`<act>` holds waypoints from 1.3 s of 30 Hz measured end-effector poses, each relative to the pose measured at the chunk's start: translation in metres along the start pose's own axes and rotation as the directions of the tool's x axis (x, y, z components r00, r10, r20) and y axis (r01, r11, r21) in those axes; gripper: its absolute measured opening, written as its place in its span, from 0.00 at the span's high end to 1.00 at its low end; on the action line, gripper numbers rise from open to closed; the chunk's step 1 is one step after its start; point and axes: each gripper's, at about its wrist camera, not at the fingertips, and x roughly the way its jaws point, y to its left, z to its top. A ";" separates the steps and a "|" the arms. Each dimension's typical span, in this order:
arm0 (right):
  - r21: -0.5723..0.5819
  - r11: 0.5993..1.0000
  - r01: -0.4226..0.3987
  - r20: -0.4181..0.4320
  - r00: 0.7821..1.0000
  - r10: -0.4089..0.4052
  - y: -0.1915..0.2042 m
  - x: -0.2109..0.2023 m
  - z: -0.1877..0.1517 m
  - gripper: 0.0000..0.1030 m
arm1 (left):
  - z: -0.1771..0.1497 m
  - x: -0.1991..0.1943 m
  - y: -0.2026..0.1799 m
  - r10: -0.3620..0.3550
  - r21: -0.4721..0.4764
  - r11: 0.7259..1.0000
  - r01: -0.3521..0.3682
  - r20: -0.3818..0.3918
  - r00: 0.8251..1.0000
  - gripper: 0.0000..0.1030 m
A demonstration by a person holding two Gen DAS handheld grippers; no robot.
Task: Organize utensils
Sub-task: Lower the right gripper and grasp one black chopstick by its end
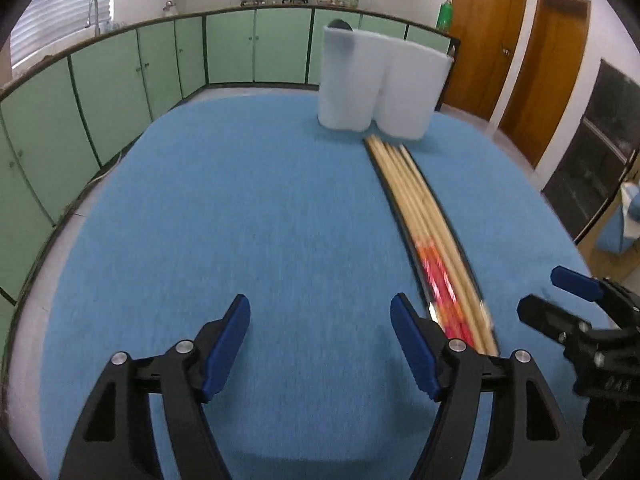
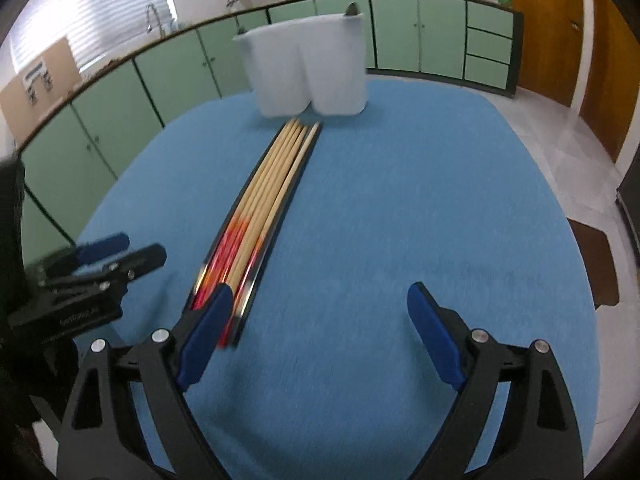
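Observation:
Several wooden chopsticks (image 1: 424, 208) with red and orange ends lie in a narrow black tray (image 1: 394, 204) on the blue table; they also show in the right wrist view (image 2: 268, 184). A white two-lobed utensil holder (image 1: 380, 84) stands at the tray's far end, with a dark utensil tip at its rim (image 2: 352, 10). My left gripper (image 1: 320, 340) is open and empty, just left of the tray's near end. My right gripper (image 2: 320, 328) is open and empty, just right of the tray's near end. Each gripper shows in the other's view.
The blue cloth (image 1: 240, 220) covers the table. Green cabinets (image 1: 120, 80) line the far wall with a sink tap (image 1: 93, 12) and pots on the counter. Wooden doors (image 1: 520, 60) stand to the right.

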 end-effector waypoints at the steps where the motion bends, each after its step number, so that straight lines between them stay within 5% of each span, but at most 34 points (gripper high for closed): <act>1: -0.005 1.000 0.001 -0.004 1.000 -0.001 0.002 -0.001 -0.002 0.16 | -0.001 0.000 -0.001 -0.004 -0.001 1.000 0.004 -0.007 1.000 0.31; 20: -0.044 0.990 0.136 -0.016 0.991 -0.136 -0.002 0.002 -0.007 0.20 | -0.018 -0.005 0.005 0.025 0.005 1.000 -0.025 -0.004 1.000 0.28; 26: -0.025 0.998 0.050 -0.014 0.999 -0.051 0.003 -0.004 -0.016 0.35 | -0.020 -0.007 0.006 0.030 0.004 1.000 -0.030 -0.001 1.000 0.27; 32: -0.067 0.997 0.039 -0.013 0.999 -0.040 0.017 -0.001 -0.018 0.70 | -0.021 -0.008 0.004 0.024 0.011 1.000 -0.023 -0.001 1.000 0.27; 34: -0.070 0.997 0.030 -0.012 0.999 -0.030 0.018 -0.002 -0.019 0.88 | -0.021 -0.007 0.002 0.018 0.012 1.000 -0.018 -0.002 1.000 0.27; 39: -0.057 0.998 0.018 -0.010 1.000 -0.018 0.013 -0.003 -0.017 0.94 | -0.022 -0.008 -0.007 -0.009 0.033 0.999 0.010 -0.004 1.000 0.26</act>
